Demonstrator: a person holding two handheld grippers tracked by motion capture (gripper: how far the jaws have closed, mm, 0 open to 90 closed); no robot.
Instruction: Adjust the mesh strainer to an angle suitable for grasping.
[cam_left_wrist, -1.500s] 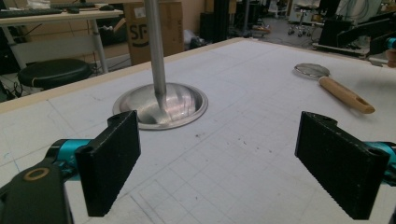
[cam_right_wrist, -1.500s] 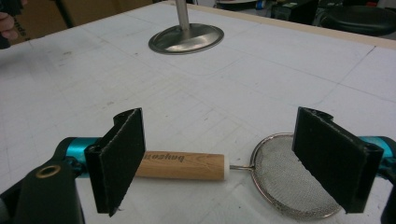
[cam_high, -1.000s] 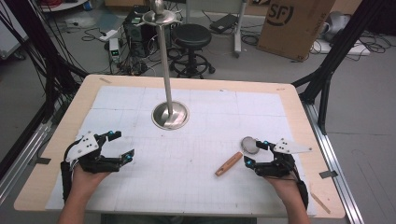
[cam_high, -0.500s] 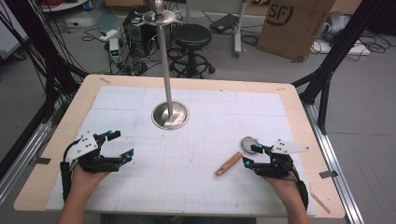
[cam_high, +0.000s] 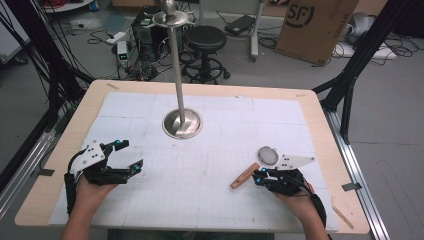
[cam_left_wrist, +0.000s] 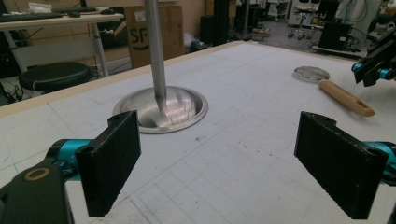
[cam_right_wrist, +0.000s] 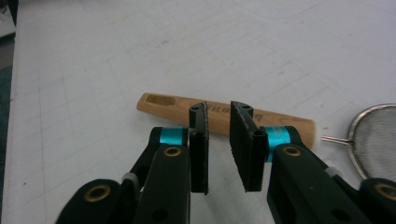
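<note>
Two pairs of tongs sit low over the near part of the counter (cam_high: 320, 107), one in each of our hands. Our right tongs (cam_high: 260, 176) have just been closing: in the right gripper view their jaws stand close together with a narrow gap, and nothing lies between the pads. They rest just this side of the strainer's wooden handle (cam_right_wrist: 224, 114), which crosses right behind the fingertips; we cannot tell whether the tips touch it. Our left tongs (cam_high: 131, 156) hover near the counter's left edge, jaws wide apart and holding nothing.

Slightly farther out, the small strainer (cam_high: 268, 155) lies flat on the white gridded mat (cam_high: 220, 150). Its round mesh bowl points away from us and its handle slants back toward our right hand.

Farther still, at the middle of the mat, a metal stand (cam_high: 182, 122) rises from its round base, well apart from the strainer and both tongs.
</note>
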